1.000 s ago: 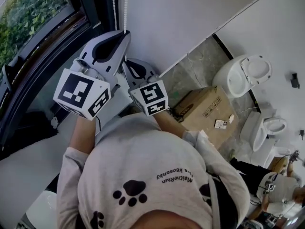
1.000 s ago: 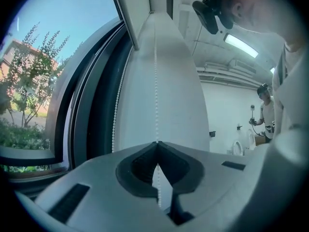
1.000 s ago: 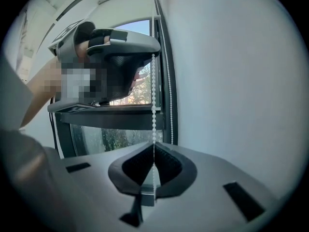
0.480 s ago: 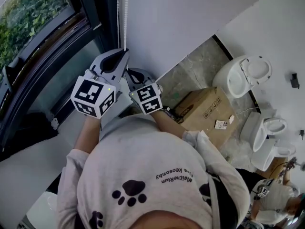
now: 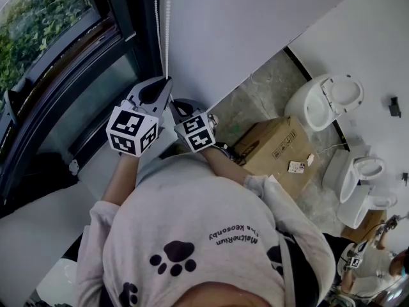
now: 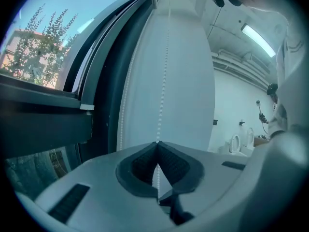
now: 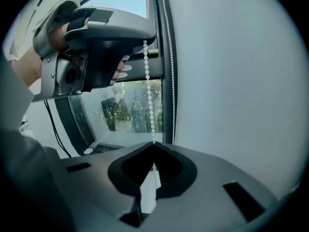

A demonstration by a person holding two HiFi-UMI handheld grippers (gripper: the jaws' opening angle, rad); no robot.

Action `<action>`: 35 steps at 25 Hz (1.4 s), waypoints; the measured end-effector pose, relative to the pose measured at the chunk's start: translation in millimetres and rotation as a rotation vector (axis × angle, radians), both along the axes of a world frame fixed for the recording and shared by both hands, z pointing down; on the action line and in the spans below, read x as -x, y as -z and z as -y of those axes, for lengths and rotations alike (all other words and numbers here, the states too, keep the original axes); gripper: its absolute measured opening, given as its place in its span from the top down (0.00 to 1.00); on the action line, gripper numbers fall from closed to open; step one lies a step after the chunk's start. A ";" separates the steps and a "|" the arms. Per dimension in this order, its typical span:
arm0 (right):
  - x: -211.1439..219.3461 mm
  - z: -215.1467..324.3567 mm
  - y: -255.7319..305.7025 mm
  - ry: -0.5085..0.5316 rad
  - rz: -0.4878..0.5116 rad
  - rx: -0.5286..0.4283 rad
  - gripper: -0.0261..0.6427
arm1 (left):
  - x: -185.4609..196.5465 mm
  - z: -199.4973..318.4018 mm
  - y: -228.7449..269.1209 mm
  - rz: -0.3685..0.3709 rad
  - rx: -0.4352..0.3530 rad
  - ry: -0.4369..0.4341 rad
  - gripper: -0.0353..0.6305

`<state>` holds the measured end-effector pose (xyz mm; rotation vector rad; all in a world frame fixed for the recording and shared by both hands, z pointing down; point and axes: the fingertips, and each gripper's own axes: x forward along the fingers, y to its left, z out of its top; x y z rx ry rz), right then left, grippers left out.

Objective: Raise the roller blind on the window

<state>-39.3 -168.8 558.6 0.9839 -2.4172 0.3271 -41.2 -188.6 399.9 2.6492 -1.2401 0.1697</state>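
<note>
Pinching 1 strand of the bead chain (image 7: 147, 91), you are keeping both tools clamped on it: your left hand-held gripper (image 6: 157, 143) is gripping higher up and your right hand-held gripper (image 7: 153, 143) is gripping just below. The chain is hanging against the white wall (image 7: 231, 81), beside the dark window frame (image 5: 121, 18).

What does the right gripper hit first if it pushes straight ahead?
The right gripper is shut on the bead chain; straight beyond, probably the window pane by its dark frame, though depth is unclear.
</note>
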 end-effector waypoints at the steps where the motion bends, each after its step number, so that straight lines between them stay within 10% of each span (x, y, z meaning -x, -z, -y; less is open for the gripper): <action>1: -0.2 -0.5 -2.3 0.001 -0.001 0.006 0.95 | -0.2 -0.1 -2.4 0.000 0.005 0.000 0.93; 13: 1.3 -8.7 18.4 0.017 0.059 -0.016 0.83 | -2.9 -0.5 -6.4 -0.009 0.006 -0.005 0.94; 35: -1.2 -1.5 267.4 -0.043 0.344 -0.396 0.84 | -0.5 -1.2 -4.6 -0.034 -0.005 0.004 0.93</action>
